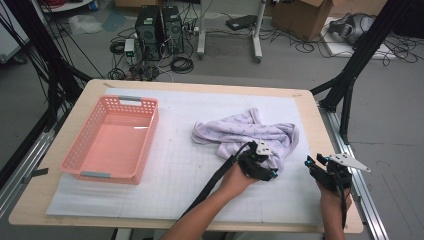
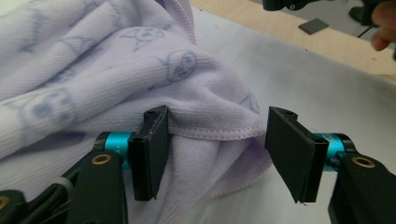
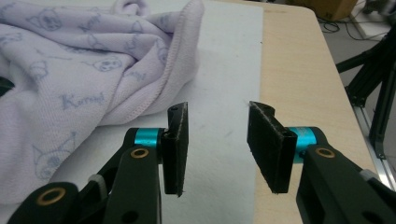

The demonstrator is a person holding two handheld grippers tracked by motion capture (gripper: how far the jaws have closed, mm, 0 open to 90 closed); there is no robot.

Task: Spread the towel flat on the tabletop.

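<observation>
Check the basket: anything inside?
The basket looks empty: bare pink floor shows in the high view, with one pale streak, probably glare. The strip of floor behind its near wall is hidden. The towel lies apart on the mat.

basket [image 1: 112,140] left on mat [image 1: 175,165] | towel [image 1: 245,131] right of basket, on mat

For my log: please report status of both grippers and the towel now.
Left gripper open, fingers astride hem of crumpled lilac printed towel. Right gripper open over white mat, beside towel. Nothing in the way.
</observation>
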